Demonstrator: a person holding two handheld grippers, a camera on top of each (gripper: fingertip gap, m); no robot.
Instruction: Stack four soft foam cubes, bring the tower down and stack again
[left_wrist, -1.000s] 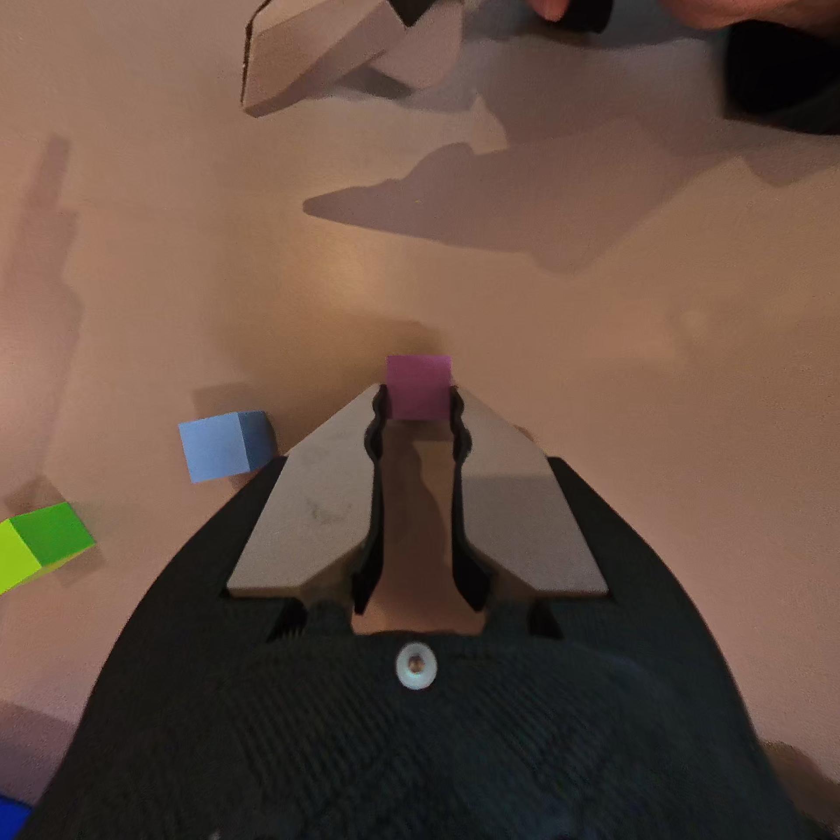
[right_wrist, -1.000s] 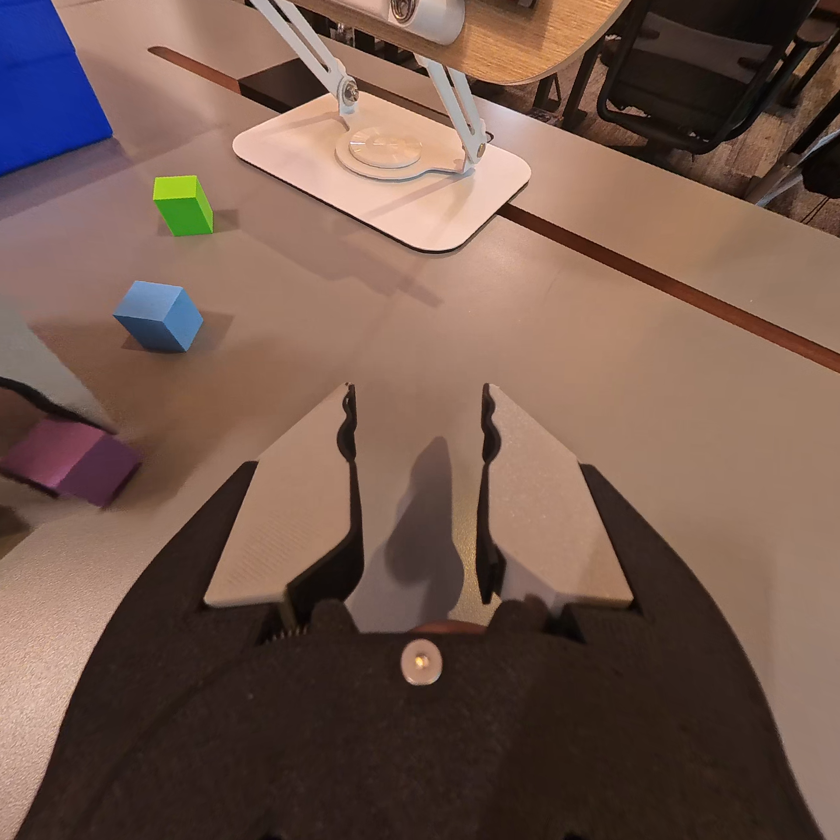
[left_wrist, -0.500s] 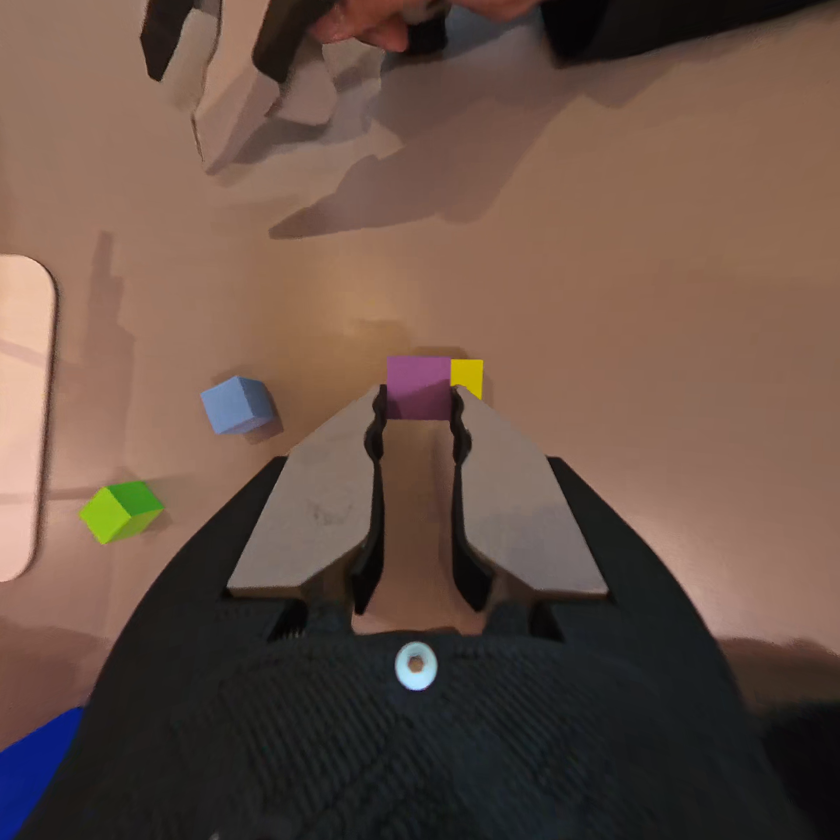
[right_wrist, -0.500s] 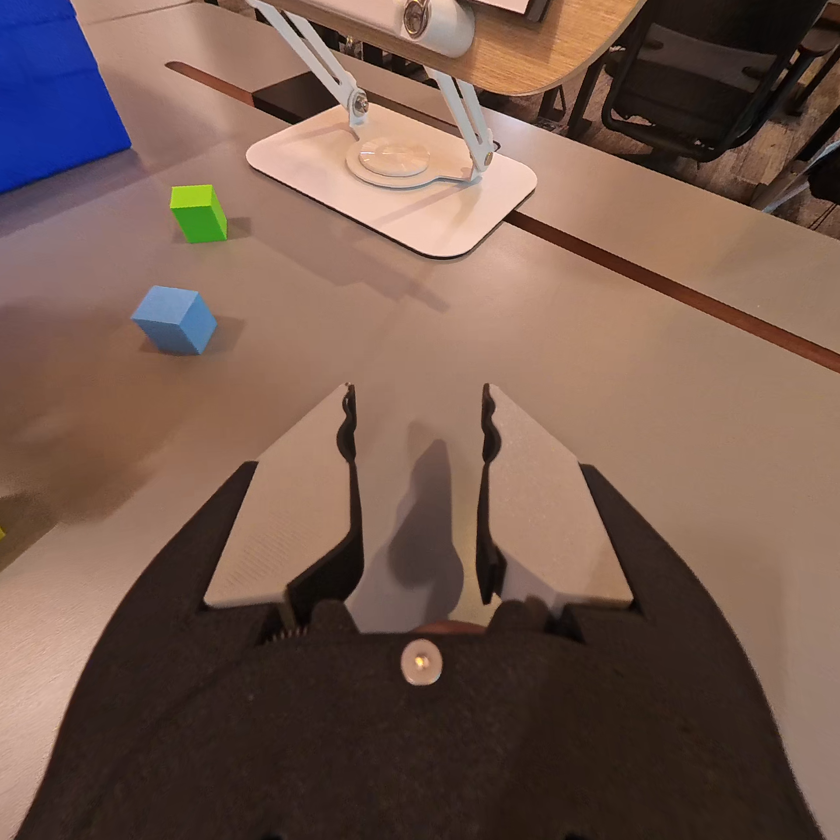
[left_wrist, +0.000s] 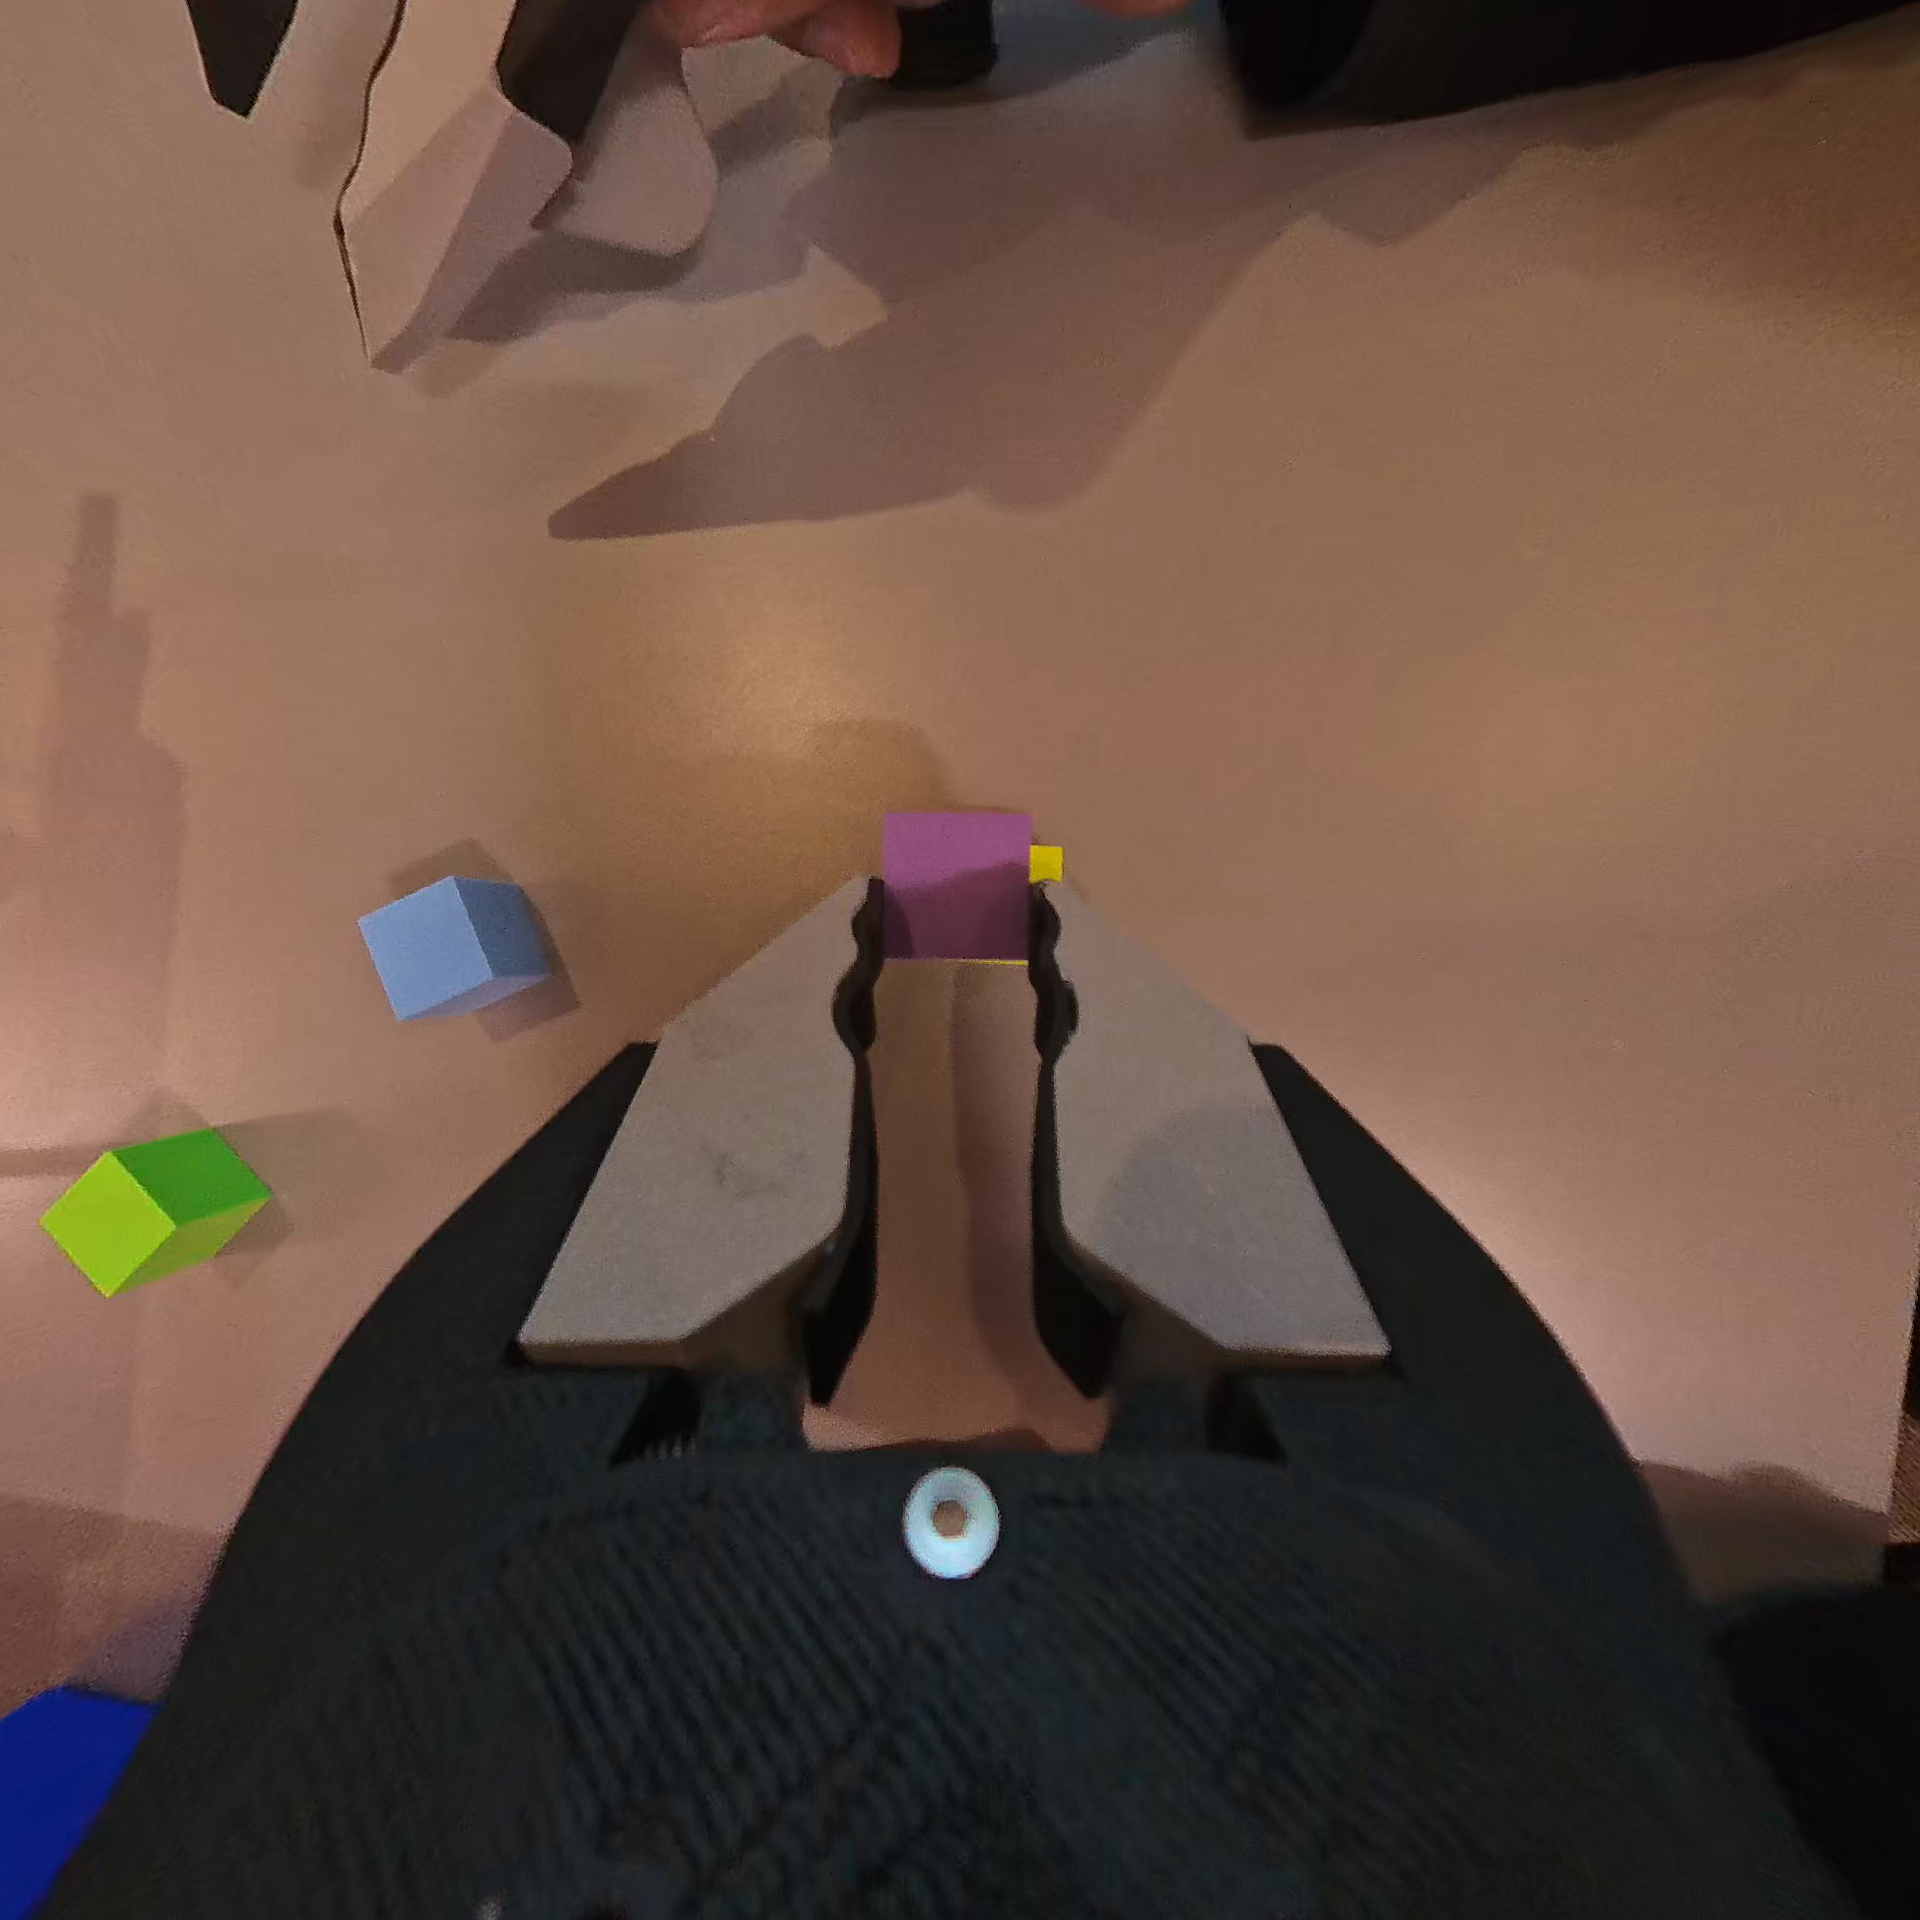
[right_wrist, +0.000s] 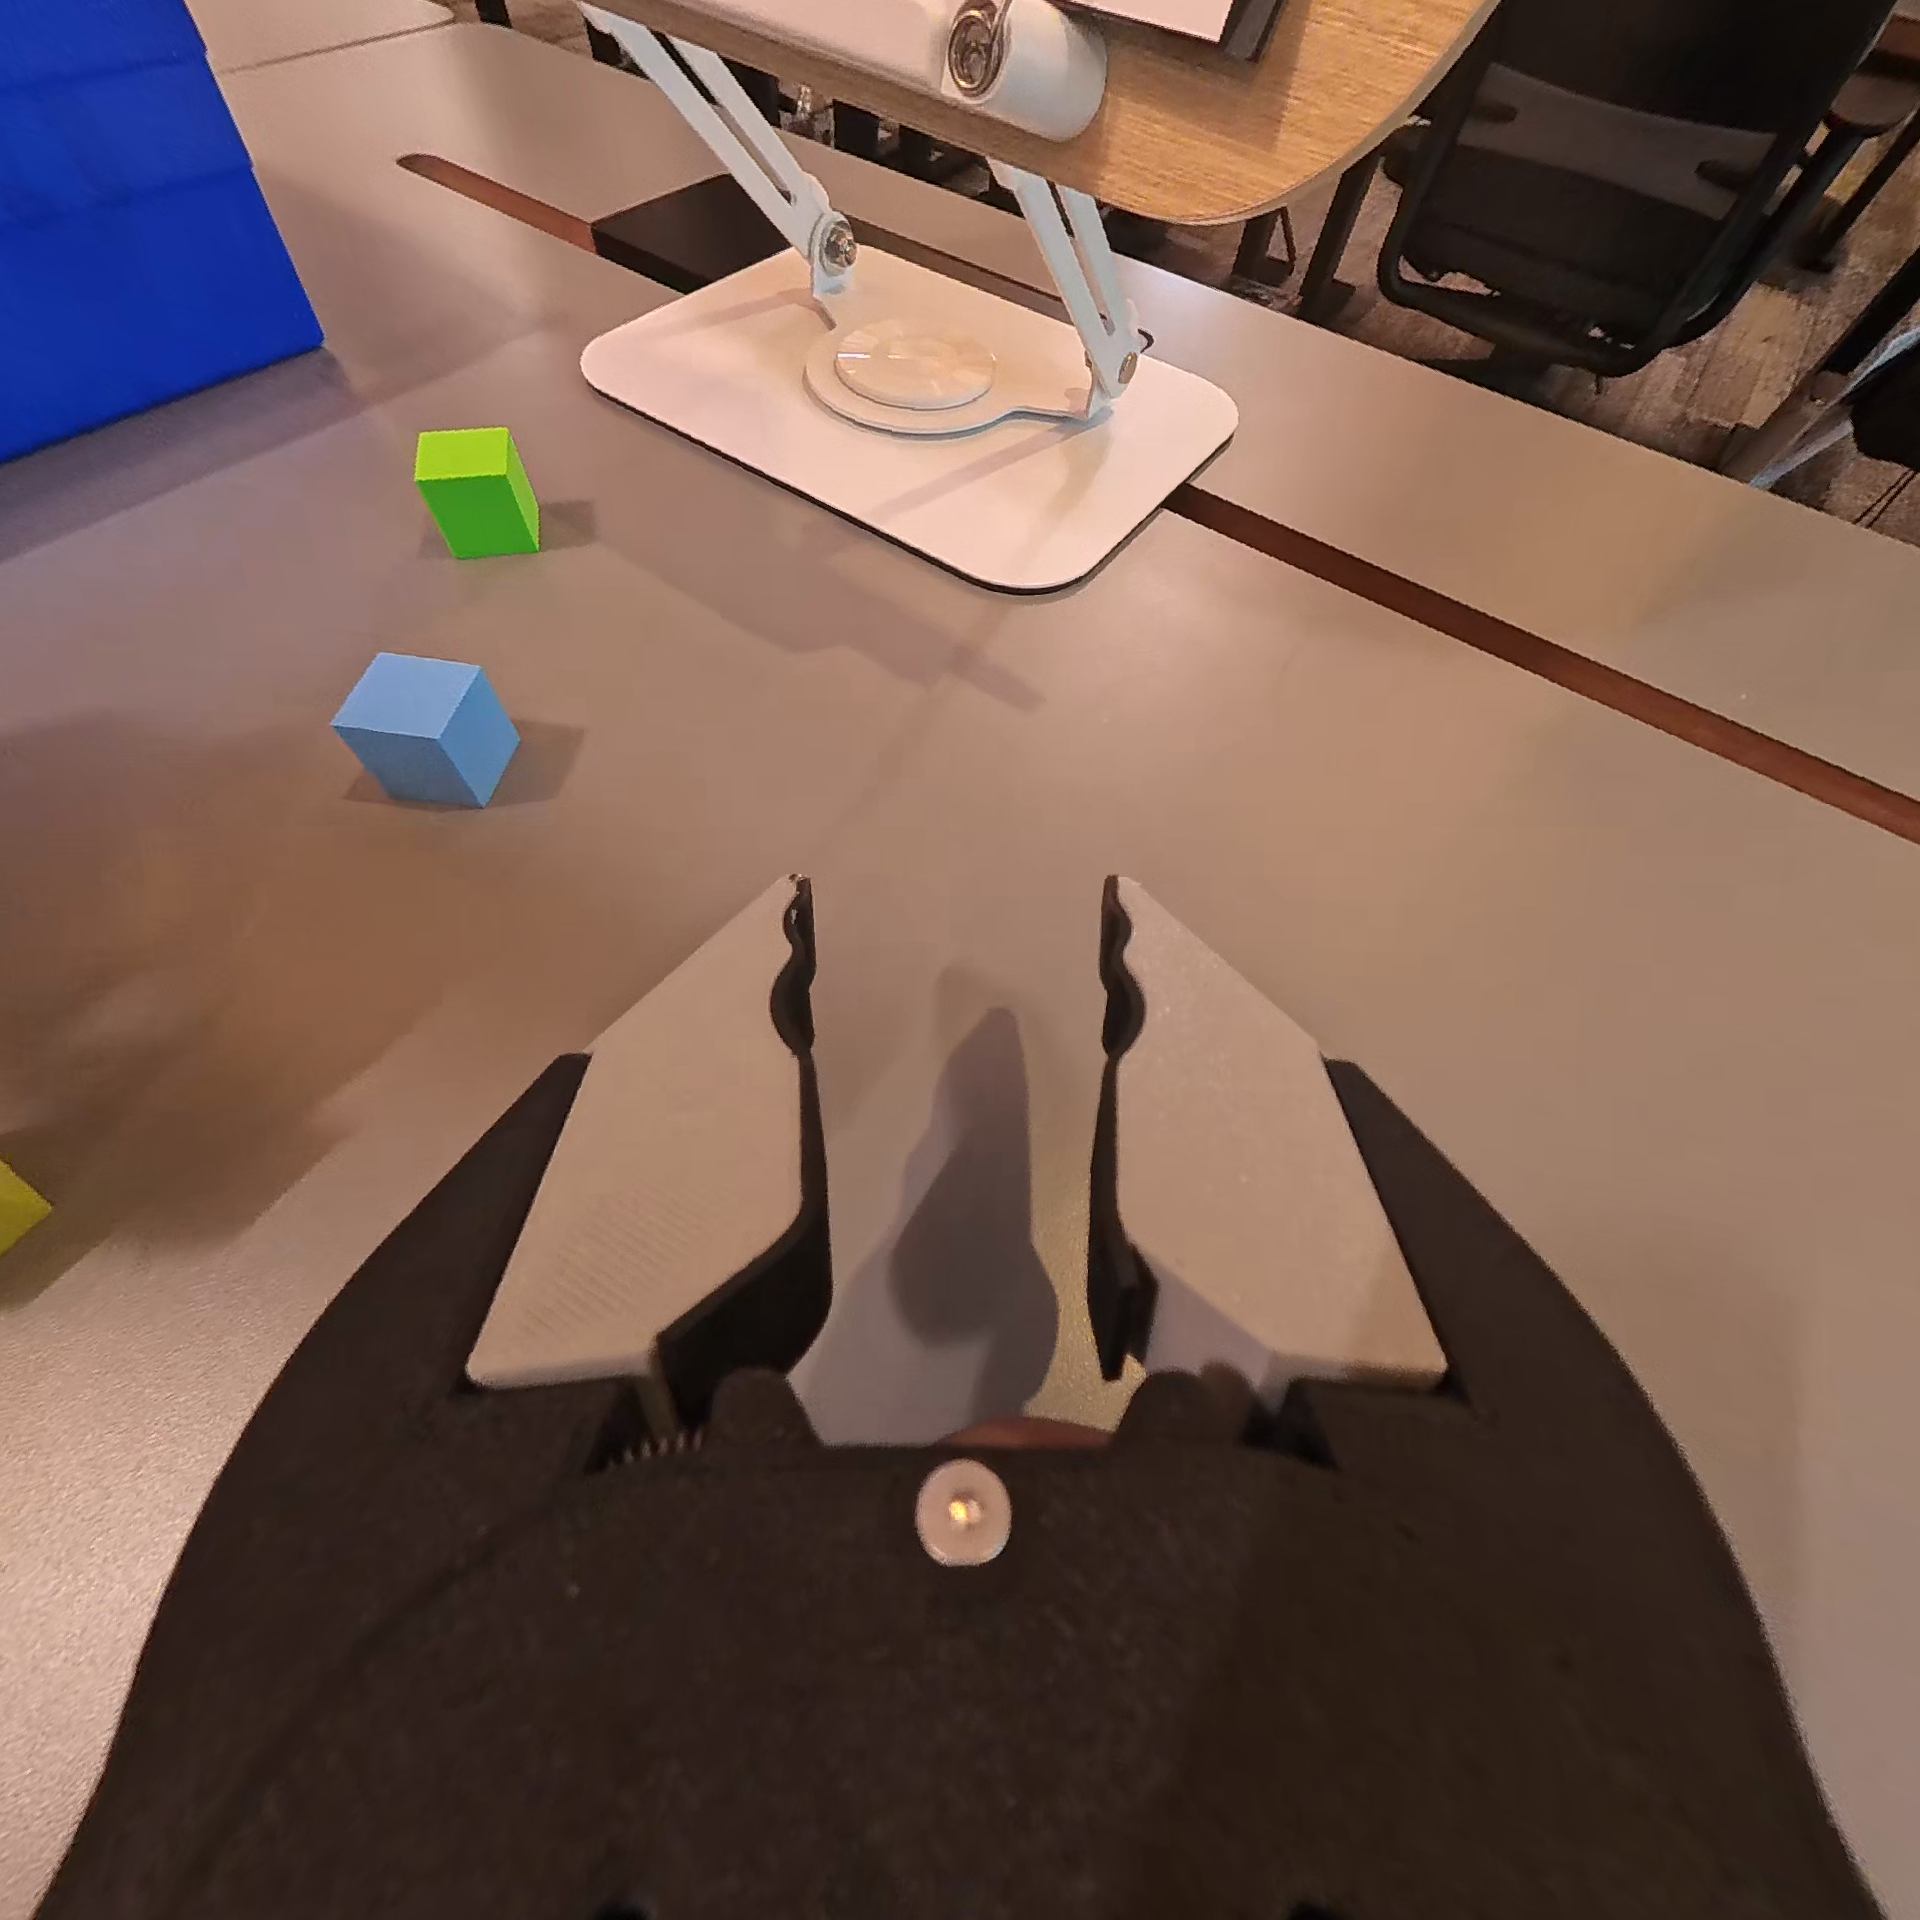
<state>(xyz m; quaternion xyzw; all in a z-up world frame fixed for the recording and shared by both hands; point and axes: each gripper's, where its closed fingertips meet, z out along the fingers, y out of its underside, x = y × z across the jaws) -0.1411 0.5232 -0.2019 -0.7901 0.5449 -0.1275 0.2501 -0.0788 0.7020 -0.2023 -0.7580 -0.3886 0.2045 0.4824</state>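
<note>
Gripping purple cube (left_wrist: 956, 883) in left tongs (left_wrist: 954, 914) (yellow cube (left_wrist: 1046, 863) below), right tongs (right_wrist: 954, 914) wide, bare.

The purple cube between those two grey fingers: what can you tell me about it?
The purple cube is a small, matt, sharp-edged block that looks like foam. The left gripper holds it at the fingertips, dark pads pressed against two opposite sides. It is held square and level above the beige table, directly over a yellow cube that peeks out beside and below it. Whether the two cubes touch cannot be told.
</note>
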